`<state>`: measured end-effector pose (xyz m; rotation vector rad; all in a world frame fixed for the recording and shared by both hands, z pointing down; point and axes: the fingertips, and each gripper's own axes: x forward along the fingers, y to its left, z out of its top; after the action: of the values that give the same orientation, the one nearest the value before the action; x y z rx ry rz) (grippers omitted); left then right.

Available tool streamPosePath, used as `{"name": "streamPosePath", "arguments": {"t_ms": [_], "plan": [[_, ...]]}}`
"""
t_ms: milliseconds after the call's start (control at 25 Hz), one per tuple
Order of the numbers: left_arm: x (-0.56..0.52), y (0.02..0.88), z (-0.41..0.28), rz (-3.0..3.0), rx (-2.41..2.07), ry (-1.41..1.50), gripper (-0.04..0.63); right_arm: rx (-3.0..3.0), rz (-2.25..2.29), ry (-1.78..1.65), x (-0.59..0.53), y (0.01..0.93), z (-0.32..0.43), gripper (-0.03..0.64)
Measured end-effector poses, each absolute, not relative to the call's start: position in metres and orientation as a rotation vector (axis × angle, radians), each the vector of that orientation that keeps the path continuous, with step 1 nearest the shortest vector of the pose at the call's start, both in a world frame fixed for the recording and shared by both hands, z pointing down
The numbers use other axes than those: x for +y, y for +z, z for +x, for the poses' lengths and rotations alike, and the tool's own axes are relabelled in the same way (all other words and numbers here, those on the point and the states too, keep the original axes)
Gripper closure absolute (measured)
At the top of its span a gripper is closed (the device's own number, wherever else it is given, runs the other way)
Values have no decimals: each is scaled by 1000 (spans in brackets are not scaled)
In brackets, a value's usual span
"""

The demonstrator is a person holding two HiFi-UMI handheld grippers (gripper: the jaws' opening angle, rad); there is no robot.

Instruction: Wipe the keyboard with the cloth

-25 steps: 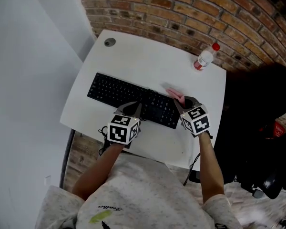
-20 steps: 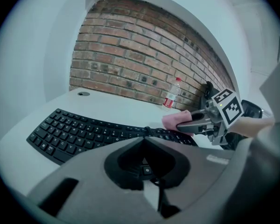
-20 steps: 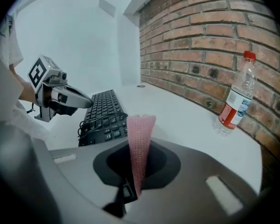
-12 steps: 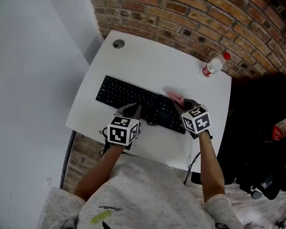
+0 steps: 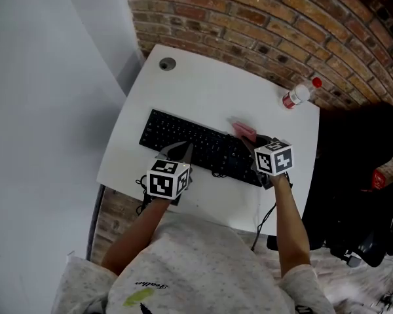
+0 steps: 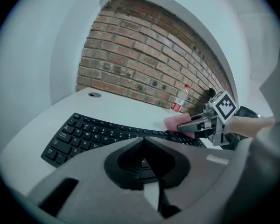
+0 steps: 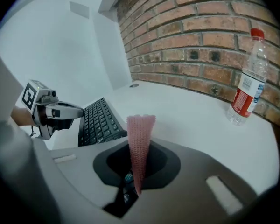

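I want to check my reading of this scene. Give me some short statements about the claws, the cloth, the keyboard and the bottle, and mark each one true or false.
1. The right claw is closed on a pink cloth. True.
2. The bottle lies on its side on top of the keyboard. False: it stands upright on the table near the brick wall, apart from the keyboard.
3. The left claw is shut and holds nothing. True.
4. The keyboard is white and the table is black. False: the keyboard is black and the table is white.
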<state>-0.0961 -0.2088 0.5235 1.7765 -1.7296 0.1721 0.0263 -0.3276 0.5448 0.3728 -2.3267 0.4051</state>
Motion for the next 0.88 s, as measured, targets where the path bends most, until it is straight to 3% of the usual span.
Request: {"name": "streamPosePath", "arguments": {"t_ms": [880], "plan": [[-191,524,-159,1769,-1715,123,598,-2247,323,301,-311,542,-46,591]]}}
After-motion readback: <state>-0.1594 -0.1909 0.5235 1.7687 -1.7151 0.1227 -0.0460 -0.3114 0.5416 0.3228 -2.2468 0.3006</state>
